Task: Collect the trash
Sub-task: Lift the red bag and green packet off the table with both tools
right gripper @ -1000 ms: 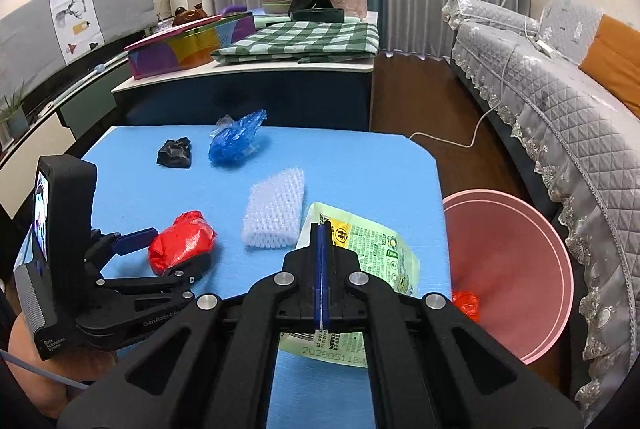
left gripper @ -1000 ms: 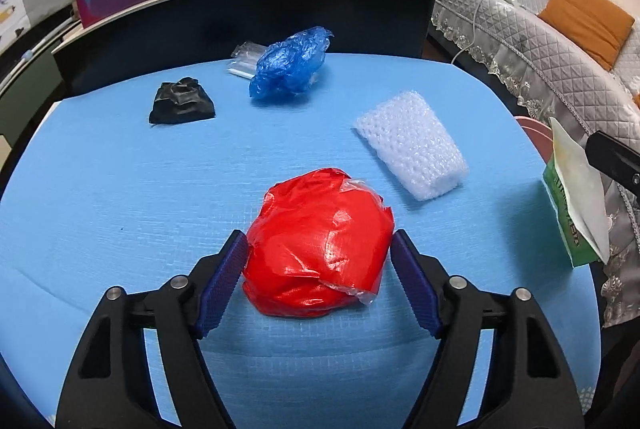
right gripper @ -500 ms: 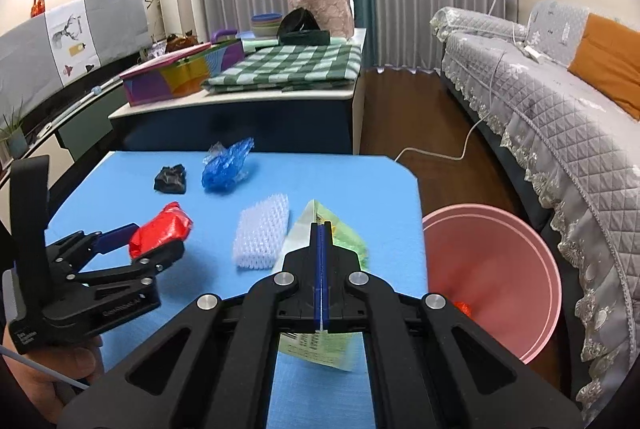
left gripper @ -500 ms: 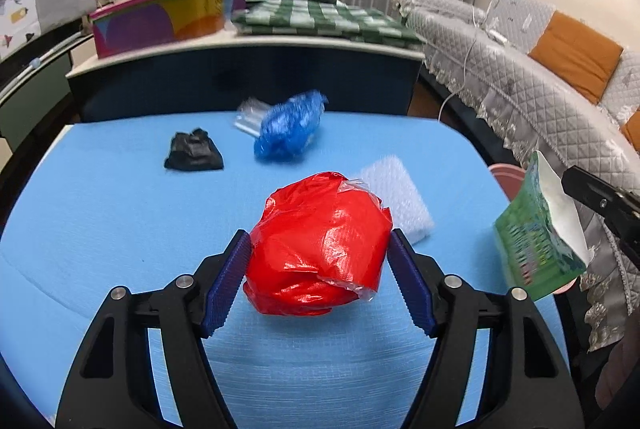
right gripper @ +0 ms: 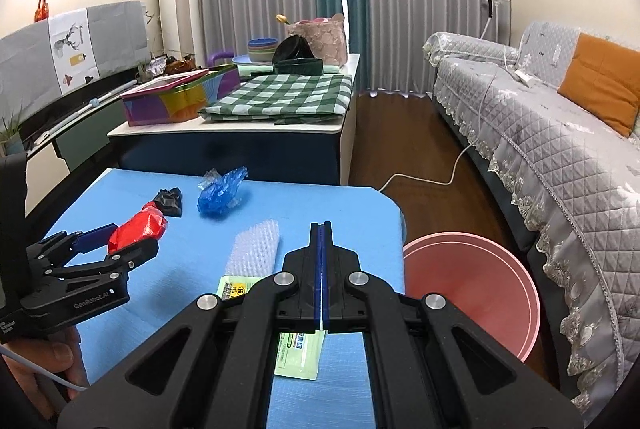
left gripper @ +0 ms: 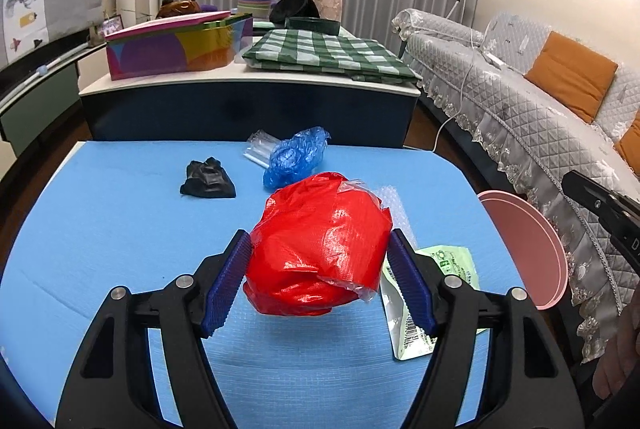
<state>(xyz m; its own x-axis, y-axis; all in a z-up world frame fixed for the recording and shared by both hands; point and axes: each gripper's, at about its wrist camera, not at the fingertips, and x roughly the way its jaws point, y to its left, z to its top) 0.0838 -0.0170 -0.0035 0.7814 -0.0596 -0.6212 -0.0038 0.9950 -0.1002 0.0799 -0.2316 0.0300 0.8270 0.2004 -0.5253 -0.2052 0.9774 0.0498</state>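
Through my left wrist camera, my left tongs clamp a crumpled red plastic wad between the two blue pads, lifted above the blue table. Beyond it on the table lie a black scrap, a blue plastic bag beside a bit of clear wrapping, and a strip of bubble wrap mostly hidden behind the red wad. A green packet shows just right of the right pad. The pink bin stands off the table's right edge, with my right tongs' black tip above it at the frame's edge.

Through my right wrist camera, my right tongs are pressed fully together, pinching the top edge of the green packet, which hangs below them over the table. The bubble wrap lies just beyond it. To the left, my left tongs carry the red wad. The black scrap and blue bag sit farther back. The pink bin stands on the floor right of the table.
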